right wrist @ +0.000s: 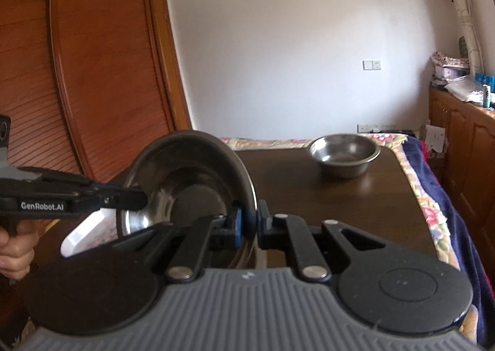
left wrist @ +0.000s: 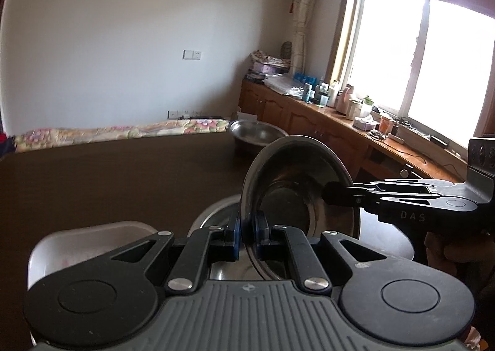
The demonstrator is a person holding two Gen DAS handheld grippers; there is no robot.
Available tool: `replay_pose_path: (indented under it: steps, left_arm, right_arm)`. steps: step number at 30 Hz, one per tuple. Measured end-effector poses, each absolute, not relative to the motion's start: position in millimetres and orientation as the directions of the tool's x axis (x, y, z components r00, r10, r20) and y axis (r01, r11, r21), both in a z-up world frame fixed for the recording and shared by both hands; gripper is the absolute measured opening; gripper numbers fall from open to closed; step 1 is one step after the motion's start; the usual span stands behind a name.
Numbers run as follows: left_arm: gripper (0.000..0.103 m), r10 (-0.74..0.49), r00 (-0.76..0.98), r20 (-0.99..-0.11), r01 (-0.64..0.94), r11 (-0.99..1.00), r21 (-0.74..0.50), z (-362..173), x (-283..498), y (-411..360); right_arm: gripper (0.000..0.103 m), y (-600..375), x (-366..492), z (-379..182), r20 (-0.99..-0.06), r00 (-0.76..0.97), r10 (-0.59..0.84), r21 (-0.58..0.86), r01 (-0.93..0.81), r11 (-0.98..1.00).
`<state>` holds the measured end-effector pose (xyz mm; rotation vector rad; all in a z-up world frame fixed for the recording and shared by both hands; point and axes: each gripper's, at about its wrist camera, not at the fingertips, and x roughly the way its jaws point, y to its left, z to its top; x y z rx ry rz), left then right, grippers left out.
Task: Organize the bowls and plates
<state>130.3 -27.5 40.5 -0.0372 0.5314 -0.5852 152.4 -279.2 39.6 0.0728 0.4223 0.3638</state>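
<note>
step: carrying steel bowl (left wrist: pixel 297 193) tilted on edge, centre frame above the surface (left wrist: pixel 108 171) | left tool (left wrist: pixel 246 229) clamped on its rim | right tool (right wrist: pixel 247 221) likewise (opposite rim) | next: probably nest it with the far bowl (right wrist: pixel 345 154), upper right

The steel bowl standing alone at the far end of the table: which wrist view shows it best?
The right wrist view: the far bowl stands whole and upright on the dark table, rim and inside visible. In the left wrist view the same far bowl is partly hidden behind the tilted bowl that both grippers hold.
</note>
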Motion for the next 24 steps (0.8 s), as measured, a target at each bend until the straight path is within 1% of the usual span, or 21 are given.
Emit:
replay_pose_path:
  steps: [5, 14, 19, 24]
  left_arm:
    - [0.039, -0.53, 0.7, -0.478, 0.5, 0.842, -0.202, 32, 130, -22]
    - [0.039, -0.511, 0.705, -0.492, 0.484, 0.853, -0.195, 17, 134, -21]
    - [0.04, -0.51, 0.693, -0.51, 0.481, 0.854, -0.199, 7, 141, -24]
    - [0.04, -0.498, 0.705, -0.504, 0.482, 0.859, -0.174, 7, 142, -28]
  right_arm:
    - [0.011, -270, 153, 32, -0.405, 0.837, 0.368, 0.143, -0.339, 0.93]
    - [0.011, -258, 150, 22, -0.434, 0.821, 0.371, 0.147, -0.342, 0.928]
    - [0.011, -249, 149, 17, -0.454, 0.814, 0.362, 0.122, -0.346, 0.93]
    - [0.011, -246, 149, 13, -0.478, 0.804, 0.354, 0.091, -0.356, 0.93]
